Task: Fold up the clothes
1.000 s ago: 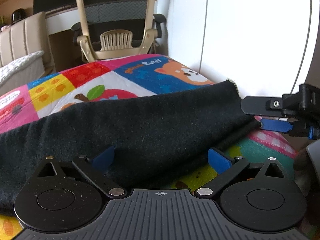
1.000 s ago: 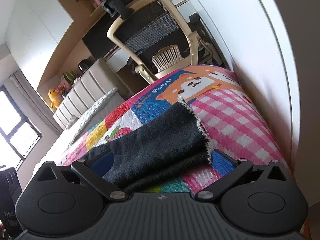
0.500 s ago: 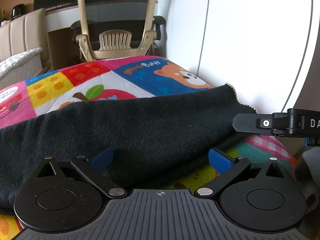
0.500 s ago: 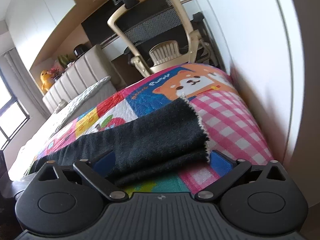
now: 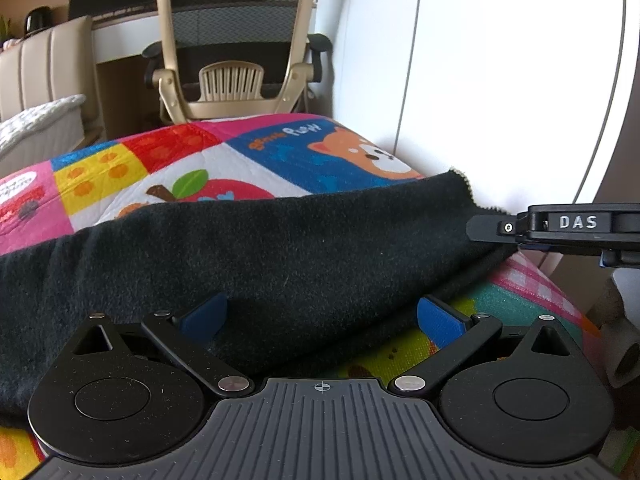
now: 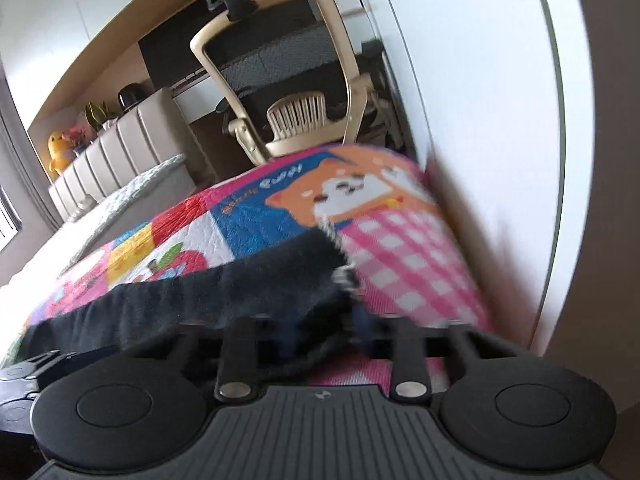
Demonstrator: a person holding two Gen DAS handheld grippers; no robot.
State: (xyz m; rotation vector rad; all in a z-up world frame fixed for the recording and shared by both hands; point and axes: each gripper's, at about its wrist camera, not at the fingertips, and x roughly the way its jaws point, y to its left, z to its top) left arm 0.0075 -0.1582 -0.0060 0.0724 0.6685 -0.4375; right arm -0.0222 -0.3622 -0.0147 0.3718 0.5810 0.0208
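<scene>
In the left wrist view, the black garment [image 5: 248, 256] lies in a long folded band across the colourful quilt [image 5: 224, 164] on the bed, running from the near left toward the far right corner, where its frayed edge ends close to the white wall [image 5: 500, 80]. The left tool [image 5: 320, 316] has its blue pads spread wide, with the near fold of the cloth lying between them but not pinched, which suggests it is lined up to take the edge and has not yet gripped. At the right, the right tool [image 5: 492, 232] reaches in level and meets the garment's end. In the right wrist view, which is blurred, the right tool [image 6: 320, 336] has its links drawn in close and its jaws pressed together on the cloth's near right corner; the dark fabric bunches into them just beside the pink checked patch [image 6: 412, 264]. Holding that corner probably lets the person lift the end and carry it over for the next fold. An office chair [image 6: 288, 92] stands beyond the bed's far end.
</scene>
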